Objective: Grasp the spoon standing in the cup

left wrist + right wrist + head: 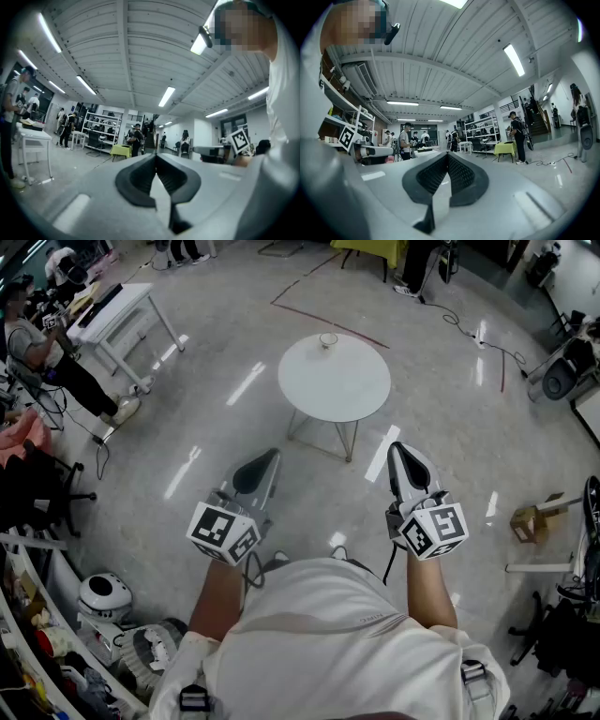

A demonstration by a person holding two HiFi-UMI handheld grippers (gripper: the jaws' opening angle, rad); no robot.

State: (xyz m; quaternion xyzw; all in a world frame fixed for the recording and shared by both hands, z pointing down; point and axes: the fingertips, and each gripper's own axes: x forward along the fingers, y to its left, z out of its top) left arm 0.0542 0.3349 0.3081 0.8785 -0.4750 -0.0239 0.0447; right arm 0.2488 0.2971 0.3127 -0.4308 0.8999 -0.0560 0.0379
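Left gripper [264, 463]: jaws together, empty. Cup [327, 339] sits on the worktop's [337, 390] far edge, well ahead, between both grippers. Spoon too small to see. Right gripper [400, 452]: jaws together, empty. Neither clearly nearer.

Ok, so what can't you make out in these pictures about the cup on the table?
- The spoon: in the head view the cup on the round table is too small and far off to show whether one stands inside.
- The cup and round table: outside both gripper views, which look up at the ceiling.
- The cup's contents and markings: too small in the head view.
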